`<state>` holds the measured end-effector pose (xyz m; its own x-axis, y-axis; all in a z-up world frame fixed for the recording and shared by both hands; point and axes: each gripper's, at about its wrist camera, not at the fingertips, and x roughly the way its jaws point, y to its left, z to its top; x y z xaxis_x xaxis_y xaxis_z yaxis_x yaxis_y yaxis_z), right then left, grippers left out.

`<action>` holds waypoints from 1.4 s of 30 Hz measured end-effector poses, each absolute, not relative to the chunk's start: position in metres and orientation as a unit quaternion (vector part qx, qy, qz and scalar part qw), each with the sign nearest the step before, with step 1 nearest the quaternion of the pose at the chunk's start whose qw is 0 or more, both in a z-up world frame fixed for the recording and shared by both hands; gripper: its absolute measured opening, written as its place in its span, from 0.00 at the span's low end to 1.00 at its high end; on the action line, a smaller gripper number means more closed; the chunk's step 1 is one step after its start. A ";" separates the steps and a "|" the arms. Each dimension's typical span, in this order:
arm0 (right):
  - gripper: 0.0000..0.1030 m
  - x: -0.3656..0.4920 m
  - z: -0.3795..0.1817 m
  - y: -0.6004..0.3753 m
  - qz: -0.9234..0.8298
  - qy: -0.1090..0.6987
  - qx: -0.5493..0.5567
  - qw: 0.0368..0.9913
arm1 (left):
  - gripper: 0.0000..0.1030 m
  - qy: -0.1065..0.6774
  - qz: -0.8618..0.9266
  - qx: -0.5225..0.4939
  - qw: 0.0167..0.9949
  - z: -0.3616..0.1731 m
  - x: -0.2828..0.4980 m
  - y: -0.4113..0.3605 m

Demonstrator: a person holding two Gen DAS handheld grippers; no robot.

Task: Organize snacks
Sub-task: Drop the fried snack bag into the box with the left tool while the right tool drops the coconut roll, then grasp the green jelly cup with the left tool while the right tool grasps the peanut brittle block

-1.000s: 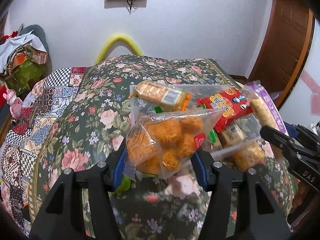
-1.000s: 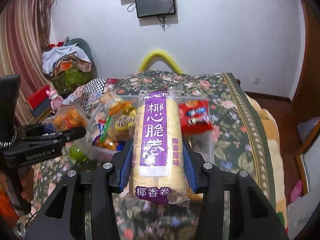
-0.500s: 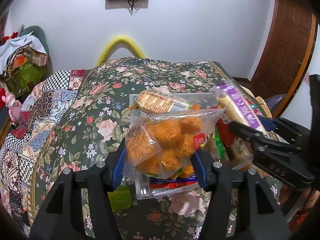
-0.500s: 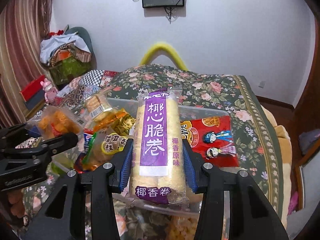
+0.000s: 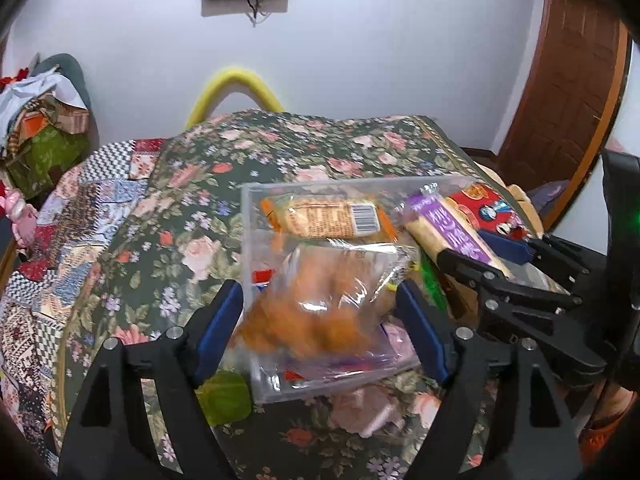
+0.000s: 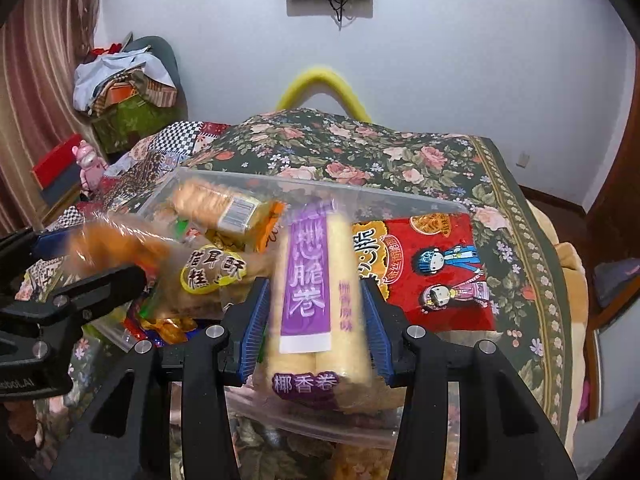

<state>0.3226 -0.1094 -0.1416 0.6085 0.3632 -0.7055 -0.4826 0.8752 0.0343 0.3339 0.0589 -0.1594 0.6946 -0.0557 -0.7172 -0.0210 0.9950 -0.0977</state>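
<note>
Left gripper over near end of clear plastic bin, jaws just opened and standing clear of blurred, crinkly bag of orange puffs between them, apparently released to drop among snacks below. Right gripper clamped on long cylindrical roll pack, purple label over pale yellow, held lengthwise above same bin, probably to lie beside flat glossy red packet. Bin resting on soft floral bedcover
</note>
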 end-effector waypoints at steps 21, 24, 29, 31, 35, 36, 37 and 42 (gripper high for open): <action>0.76 0.278 -0.100 -0.162 0.219 0.331 -0.041 0.917 | 0.92 0.333 0.009 -0.033 0.942 -0.105 0.265 0.096; 0.83 0.270 -0.101 -0.167 0.213 0.330 -0.041 0.919 | 0.92 0.347 0.021 -0.031 0.937 -0.112 0.258 0.110; 0.83 0.258 -0.113 -0.176 0.207 0.347 -0.044 0.914 | 0.92 0.376 0.038 -0.033 0.925 -0.135 0.247 0.126; 0.86 0.255 -0.121 -0.180 0.204 0.358 -0.039 0.910 | 0.92 0.390 0.038 -0.044 0.919 -0.148 0.245 0.132; 0.86 0.251 -0.145 -0.184 0.197 0.388 -0.037 0.900 | 0.92 0.414 0.042 -0.052 0.908 -0.170 0.243 0.137; 0.86 0.251 -0.152 -0.184 0.194 0.395 -0.039 0.897 | 0.92 0.418 0.042 -0.052 0.906 -0.175 0.242 0.138; 0.87 0.250 -0.156 -0.185 0.190 0.400 -0.040 0.896 | 0.92 0.422 0.042 -0.052 0.904 -0.179 0.243 0.138; 0.90 0.257 -0.181 -0.194 0.171 0.426 -0.034 0.887 | 0.92 0.439 0.061 -0.047 0.895 -0.206 0.247 0.136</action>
